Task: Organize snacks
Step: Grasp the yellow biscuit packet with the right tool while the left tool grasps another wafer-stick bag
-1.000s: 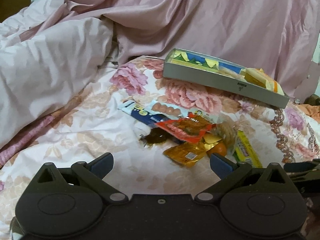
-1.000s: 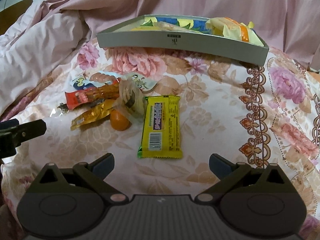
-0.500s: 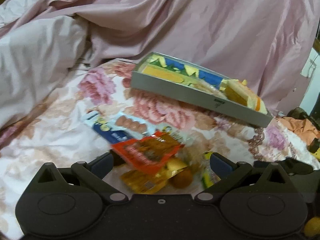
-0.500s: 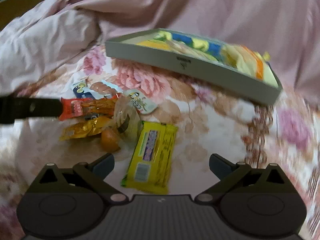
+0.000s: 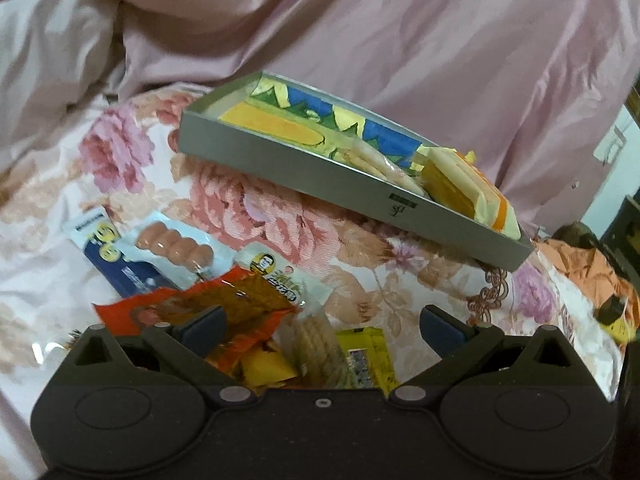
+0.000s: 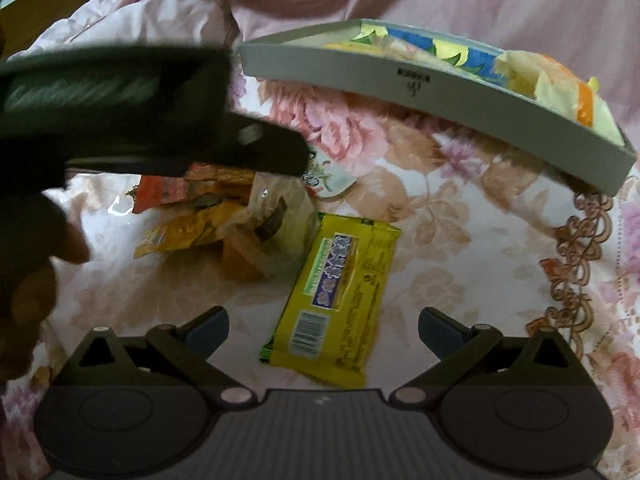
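Observation:
A pile of loose snacks lies on the floral bedspread. A red-orange packet [image 5: 224, 316], a sausage pack [image 5: 172, 246], a twisted pastry in clear wrap [image 5: 316, 348] and a yellow bar [image 5: 368, 354] sit at my open, empty left gripper [image 5: 324, 326]. In the right wrist view the yellow bar [image 6: 340, 292] lies flat between the open jaws of my empty right gripper [image 6: 324, 326]. A grey tray [image 5: 304, 160] holding several snacks stands behind; it also shows in the right wrist view [image 6: 400, 80]. The left gripper's body [image 6: 140, 112] hangs over the pile there.
A pink quilt [image 5: 360, 32] is heaped behind and to the left of the tray. Orange cloth [image 5: 588, 276] lies at the far right. Bare bedspread [image 6: 480, 248] lies right of the yellow bar.
My left gripper has moved forward and right over the snack pile. My right gripper has closed in on the yellow bar. Both stay open.

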A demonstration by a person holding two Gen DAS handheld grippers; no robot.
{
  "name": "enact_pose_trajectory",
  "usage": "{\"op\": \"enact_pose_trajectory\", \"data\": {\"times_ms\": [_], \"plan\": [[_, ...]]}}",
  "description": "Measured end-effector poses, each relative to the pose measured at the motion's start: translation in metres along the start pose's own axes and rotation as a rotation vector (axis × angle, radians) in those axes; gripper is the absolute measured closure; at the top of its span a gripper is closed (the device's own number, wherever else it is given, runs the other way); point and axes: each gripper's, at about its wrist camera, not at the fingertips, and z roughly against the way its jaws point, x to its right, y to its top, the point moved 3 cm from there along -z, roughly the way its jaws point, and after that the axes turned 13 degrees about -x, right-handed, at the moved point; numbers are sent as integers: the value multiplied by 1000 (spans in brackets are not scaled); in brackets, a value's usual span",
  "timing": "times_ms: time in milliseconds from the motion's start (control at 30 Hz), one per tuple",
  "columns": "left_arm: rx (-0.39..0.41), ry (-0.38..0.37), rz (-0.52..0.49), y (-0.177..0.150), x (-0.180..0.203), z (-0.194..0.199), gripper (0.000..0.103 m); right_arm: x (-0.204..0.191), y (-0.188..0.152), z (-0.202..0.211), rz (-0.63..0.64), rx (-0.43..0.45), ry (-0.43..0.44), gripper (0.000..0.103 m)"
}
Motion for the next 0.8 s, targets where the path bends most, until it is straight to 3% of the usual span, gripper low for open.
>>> {"op": "enact_pose_trajectory", "data": {"times_ms": [200,267,500,567,800], "plan": [[-35,-9,-27,2,5,-13,12,-7,1,-9,14,3,-69,2],[-49,-19,-24,0,4,-15,24,-8,1,-11,24,-5,-80,8],[-70,-14,-5,-2,-5,-21,46,-9,0,-11,25,-18,-72,17],[-78,-3,-7,-1,-6,-23,56,-9,0,-10,23,-16,-74,23],[-104,-11,-32,-5,-2,-31,62,5,7,-10,-27,-7,-98,48]]}}
